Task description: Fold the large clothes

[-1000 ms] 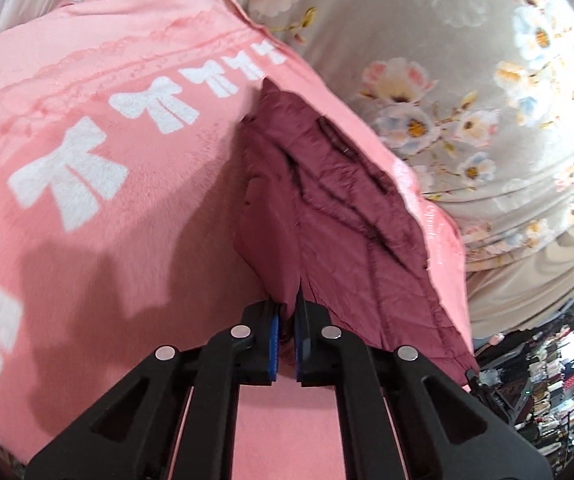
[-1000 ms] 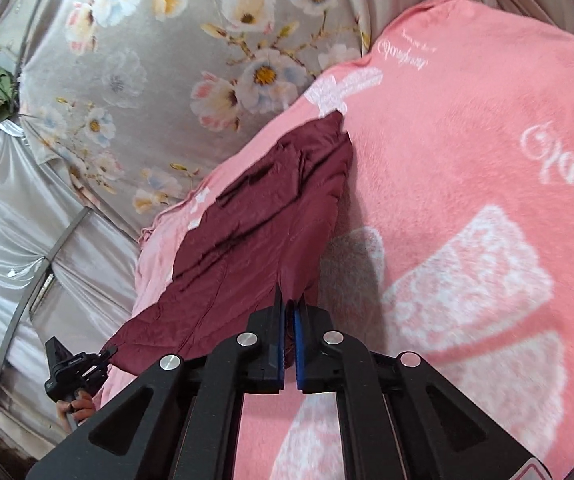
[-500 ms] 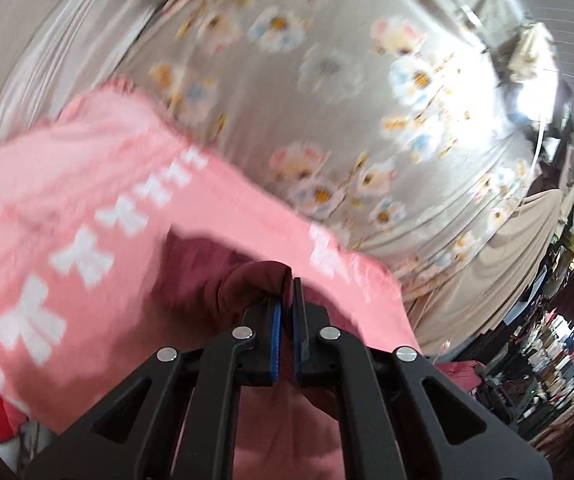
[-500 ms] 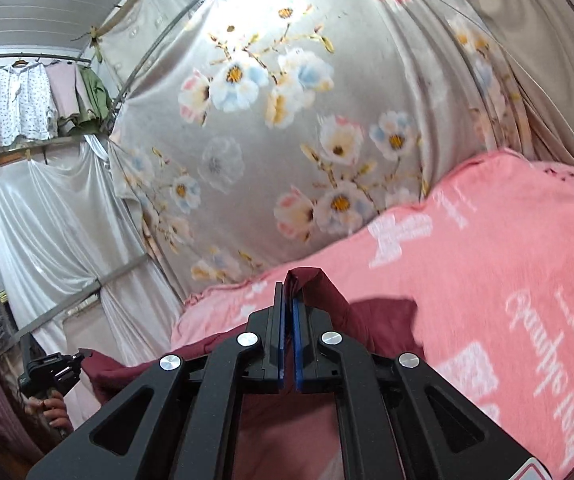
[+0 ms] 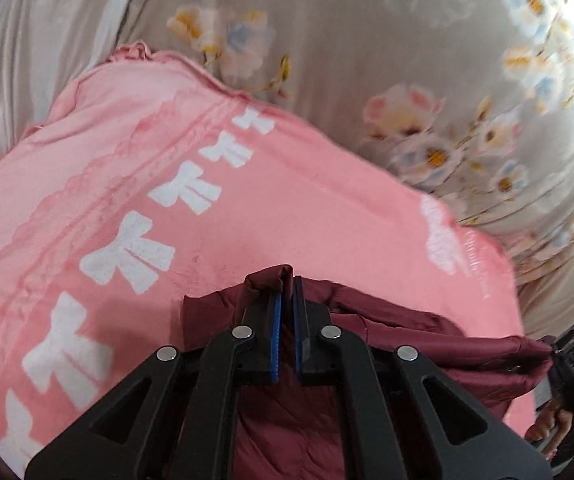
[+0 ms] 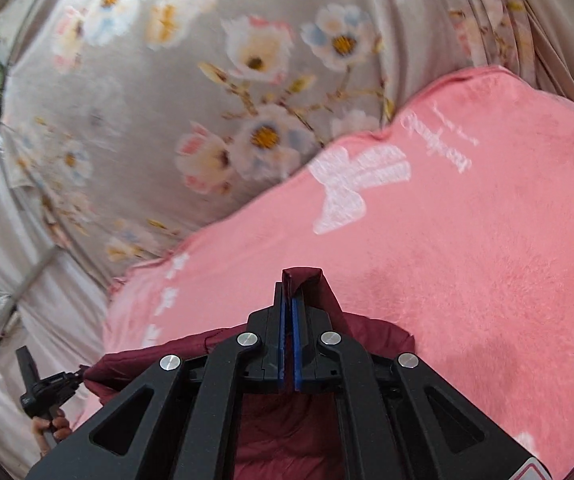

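A dark maroon quilted garment (image 5: pixel 415 332) is held up over a pink blanket (image 5: pixel 167 208) with white bow prints. My left gripper (image 5: pixel 286 284) is shut on one edge of the garment, a fold of cloth poking past its tips. My right gripper (image 6: pixel 288 286) is shut on another edge of the same garment (image 6: pixel 367 332). The cloth stretches between the two grippers and hangs below them. The right gripper also shows at the far right of the left wrist view (image 5: pixel 567 372), and the left gripper at the lower left of the right wrist view (image 6: pixel 43 392).
The pink blanket (image 6: pixel 467 240) covers a bed. A grey floral curtain (image 5: pixel 427 60) hangs behind it and shows in the right wrist view (image 6: pixel 207 80). Pale drapes (image 6: pixel 7 260) hang at the left.
Both grippers lifted the garment off the blanket, swung up toward the curtain, then tilted back down. The garment, formerly spread out ahead, now hangs between and beneath the grippers.
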`<state>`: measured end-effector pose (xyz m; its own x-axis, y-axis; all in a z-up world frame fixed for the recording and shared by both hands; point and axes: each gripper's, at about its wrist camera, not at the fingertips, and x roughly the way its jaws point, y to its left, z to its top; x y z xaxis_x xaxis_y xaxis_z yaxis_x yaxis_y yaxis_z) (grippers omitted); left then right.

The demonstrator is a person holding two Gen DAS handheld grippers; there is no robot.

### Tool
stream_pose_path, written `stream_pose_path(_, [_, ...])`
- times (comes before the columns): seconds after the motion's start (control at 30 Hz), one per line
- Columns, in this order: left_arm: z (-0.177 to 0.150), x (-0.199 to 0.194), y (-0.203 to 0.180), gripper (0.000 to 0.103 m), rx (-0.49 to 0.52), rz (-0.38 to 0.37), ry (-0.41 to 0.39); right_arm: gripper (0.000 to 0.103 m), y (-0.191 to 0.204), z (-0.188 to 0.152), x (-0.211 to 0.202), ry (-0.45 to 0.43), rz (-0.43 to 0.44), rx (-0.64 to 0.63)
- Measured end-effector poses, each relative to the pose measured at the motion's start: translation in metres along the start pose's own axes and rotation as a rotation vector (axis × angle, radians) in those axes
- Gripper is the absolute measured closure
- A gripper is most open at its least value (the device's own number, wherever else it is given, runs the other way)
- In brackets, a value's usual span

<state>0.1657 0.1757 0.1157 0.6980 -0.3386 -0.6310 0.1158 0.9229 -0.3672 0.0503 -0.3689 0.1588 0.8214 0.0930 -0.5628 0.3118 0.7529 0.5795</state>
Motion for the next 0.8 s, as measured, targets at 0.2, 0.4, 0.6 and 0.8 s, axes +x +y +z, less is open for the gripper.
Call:
stream_pose_path(0.2, [-0.006, 0.07, 0.007, 0.099, 0.004, 0.078, 0.09, 0.101, -0.03, -0.012, 0.058, 0.081, -0.079, 0.053])
stream_pose_path(0.4, [-0.015, 0.102, 0.015, 0.099, -0.002, 0.113, 0.128, 0.101, -0.044, -0.024, 0.088, 0.126, -0.125, 0.071])
stream_pose_path(0.6, [-0.026, 0.122, 0.025, 0.098, -0.013, 0.109, 0.15, 0.101, -0.056, -0.038, 0.105, 0.157, -0.144, 0.099])
stream_pose_path(0.8, [-0.037, 0.134, 0.025, 0.097, -0.004, 0.112, 0.131, 0.101, -0.058, -0.044, 0.112, 0.164, -0.164, 0.091])
